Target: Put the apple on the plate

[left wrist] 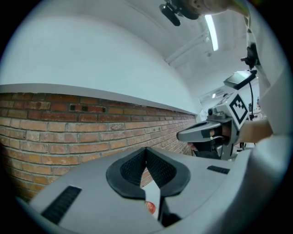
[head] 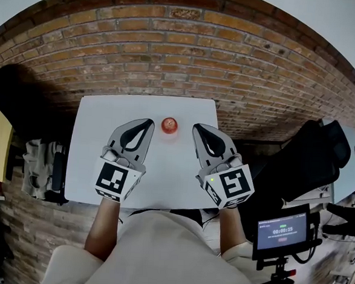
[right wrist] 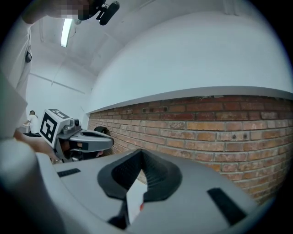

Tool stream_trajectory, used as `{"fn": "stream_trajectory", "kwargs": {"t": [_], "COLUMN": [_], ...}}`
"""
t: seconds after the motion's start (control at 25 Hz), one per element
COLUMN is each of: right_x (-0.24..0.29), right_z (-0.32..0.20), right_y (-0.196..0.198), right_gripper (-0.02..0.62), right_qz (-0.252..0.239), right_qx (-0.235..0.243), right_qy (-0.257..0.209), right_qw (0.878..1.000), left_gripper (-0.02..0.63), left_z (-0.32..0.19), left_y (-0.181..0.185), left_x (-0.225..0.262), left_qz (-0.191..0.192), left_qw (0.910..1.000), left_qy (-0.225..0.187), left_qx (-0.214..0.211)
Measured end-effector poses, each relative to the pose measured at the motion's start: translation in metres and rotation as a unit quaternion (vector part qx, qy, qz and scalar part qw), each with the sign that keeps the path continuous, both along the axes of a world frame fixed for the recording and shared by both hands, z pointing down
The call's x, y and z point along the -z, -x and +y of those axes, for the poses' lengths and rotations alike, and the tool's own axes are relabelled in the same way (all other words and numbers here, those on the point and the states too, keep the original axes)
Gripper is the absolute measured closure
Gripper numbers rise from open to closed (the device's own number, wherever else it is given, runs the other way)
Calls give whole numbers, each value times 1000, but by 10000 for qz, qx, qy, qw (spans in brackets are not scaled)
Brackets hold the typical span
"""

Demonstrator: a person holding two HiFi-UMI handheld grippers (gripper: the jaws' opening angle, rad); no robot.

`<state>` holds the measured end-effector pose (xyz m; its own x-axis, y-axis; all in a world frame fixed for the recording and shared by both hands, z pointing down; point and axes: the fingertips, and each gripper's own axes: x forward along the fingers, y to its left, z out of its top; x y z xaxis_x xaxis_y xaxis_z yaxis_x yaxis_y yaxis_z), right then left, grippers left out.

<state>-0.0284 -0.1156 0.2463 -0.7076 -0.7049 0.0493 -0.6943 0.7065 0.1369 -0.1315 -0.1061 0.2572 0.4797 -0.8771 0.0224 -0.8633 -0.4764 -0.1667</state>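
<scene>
closed left tongs (head: 147,124), right tongs (head: 197,129) flank a probable apple (head: 169,125).

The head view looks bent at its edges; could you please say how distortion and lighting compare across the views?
Head view: the brick wall bows strongly, the table is evenly lit. Left gripper view: bright ceiling light, black corners. Right gripper view: black corners too, brick courses curved.
</scene>
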Motion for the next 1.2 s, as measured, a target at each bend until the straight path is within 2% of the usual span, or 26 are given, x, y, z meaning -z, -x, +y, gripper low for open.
{"fn": "stream_trajectory", "kwargs": {"t": [0.16,0.28,0.72,1.2], "right_x": [11,17,15,7], "right_z": [3,5,9,15], "right_y": [-3,-4,4,-7], "right_gripper": [594,594,594,594], "right_qz": [-42,-29,65,101], "right_qx": [-69,-41,85,-69], "right_qy": [-141,-196,-171,-71], "right_qw": [9999,9998,9998,9999], "left_gripper": [600,600,600,600], "left_z": [3,8,8,9], "left_y": [3,2,-6,-16], "left_x": [21,31,27,20], "left_qz": [32,33,24,64], "left_qw": [9994,9991,9993,9994], "left_qy": [-337,-423,-380,-338], "left_qx": [27,39,27,-58]}}
